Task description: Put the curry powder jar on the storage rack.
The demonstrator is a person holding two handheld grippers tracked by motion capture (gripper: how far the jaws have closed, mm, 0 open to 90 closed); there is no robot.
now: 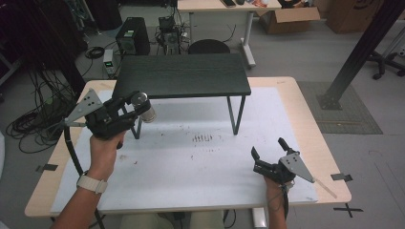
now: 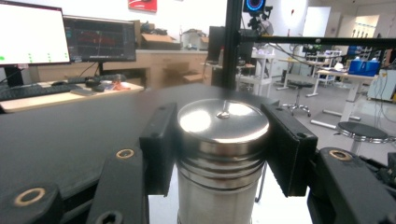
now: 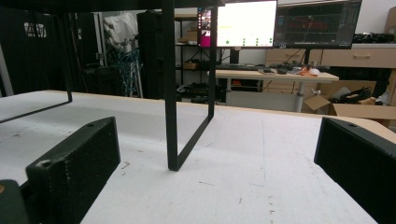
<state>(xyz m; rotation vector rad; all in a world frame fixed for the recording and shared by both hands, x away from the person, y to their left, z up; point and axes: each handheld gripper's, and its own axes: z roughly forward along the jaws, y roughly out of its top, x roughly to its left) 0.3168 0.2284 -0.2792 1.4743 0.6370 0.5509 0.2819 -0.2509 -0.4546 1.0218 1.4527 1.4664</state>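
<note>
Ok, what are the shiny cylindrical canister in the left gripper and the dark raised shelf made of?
The shiny cylindrical canister looks like polished or brushed metal, probably stainless steel: mirror-like glare on its lid, ridged rings below. The dark raised shelf seems to be black wood-grain board, likely laminate, with faint grain lines and a matte top, on thin black metal legs.

1. We count one steel canister, ribbed under its lid, clamped in the left gripper.
2. Two hand-held grippers: that one, and the right gripper, jaws apart over bare table.
3. One low black shelf on thin legs.
4. One white-topped table.
5. Two lit monitors behind, in the left gripper view.
</note>
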